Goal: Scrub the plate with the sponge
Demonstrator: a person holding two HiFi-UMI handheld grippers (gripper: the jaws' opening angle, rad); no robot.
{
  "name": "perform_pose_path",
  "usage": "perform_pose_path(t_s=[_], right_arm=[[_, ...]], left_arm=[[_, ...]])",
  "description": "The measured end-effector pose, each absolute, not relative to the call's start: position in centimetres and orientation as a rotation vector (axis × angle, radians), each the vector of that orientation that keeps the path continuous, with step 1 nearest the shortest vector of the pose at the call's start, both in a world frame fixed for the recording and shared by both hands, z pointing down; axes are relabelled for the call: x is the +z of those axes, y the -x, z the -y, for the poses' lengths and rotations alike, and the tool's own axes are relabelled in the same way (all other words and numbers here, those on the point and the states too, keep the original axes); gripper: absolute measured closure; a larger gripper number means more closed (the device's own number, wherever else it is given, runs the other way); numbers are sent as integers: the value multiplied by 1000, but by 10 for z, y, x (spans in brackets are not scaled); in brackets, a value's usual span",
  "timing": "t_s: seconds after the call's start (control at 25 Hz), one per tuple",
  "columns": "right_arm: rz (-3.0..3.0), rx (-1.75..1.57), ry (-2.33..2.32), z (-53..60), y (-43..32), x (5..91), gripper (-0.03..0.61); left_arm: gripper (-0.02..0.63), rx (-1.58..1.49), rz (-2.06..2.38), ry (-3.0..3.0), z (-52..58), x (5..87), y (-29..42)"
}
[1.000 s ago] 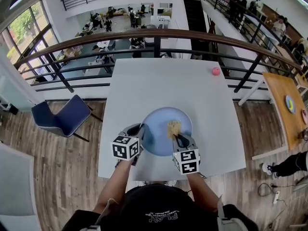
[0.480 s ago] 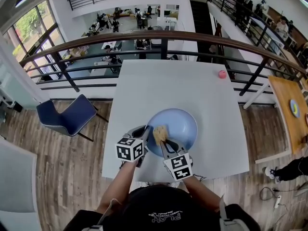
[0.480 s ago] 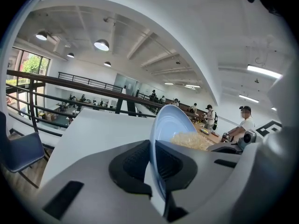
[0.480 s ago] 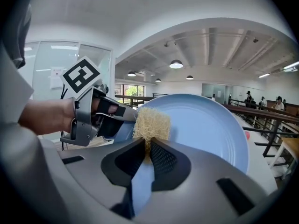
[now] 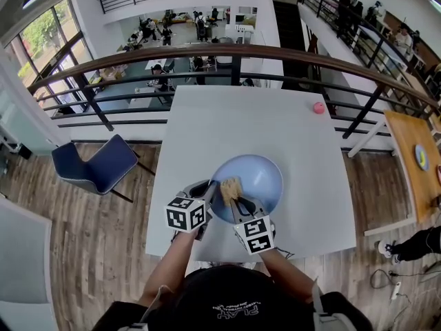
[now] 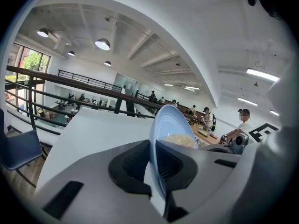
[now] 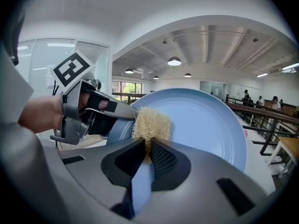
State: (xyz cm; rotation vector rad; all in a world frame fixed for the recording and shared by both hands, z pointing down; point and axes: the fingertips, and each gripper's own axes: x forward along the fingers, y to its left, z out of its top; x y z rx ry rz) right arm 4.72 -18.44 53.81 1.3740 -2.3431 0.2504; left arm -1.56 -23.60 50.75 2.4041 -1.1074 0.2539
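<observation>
Above table (image 5: pixel 241 116), left gripper (image 5: pixel 209 194) clamping tilted plate (image 5: pixel 260 176) by its rim, right gripper (image 5: pixel 235 200) pinching sponge (image 5: pixel 229 187) against its face

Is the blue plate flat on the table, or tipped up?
Tipped up: the plate rises steeply, edge-on, in the left gripper view, its rim clamped by the left gripper.

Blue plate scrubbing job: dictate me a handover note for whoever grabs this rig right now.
Grip: left tongs are shut on the rim of the round pale blue plate, holding it tilted over the white table.
The right tongs are shut on the tan fibrous sponge, which presses on the plate's face close to the left tongs.
Done: both things gripped, sponge on plate. How much is scrubbed cannot be told.
Left: probably work the sponge across the rest of the face.
</observation>
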Motion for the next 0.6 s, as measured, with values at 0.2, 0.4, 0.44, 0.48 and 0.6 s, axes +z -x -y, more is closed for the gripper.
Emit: perform_pose_path(t_s=[0.2,0.4,0.44,0.48,0.6], right_arm=[[2333,265,-1420,193,-65,536,534],[2301,279,-1477,200,-88,538,534],[2292,282,-1492,202,-94,538,534],[2283,286,-1506,203,-99,538,534],[2230,300,-1550,206,-115,540,534]], left_arm=[[584,246,1128,-2404,240,504,18],[584,245,1124,-2399,240,508,17],[584,244,1122,-2398,240,508,17],[584,244,1120,-2398,239,509,16],[583,248,1118,-2398,239,509,16]])
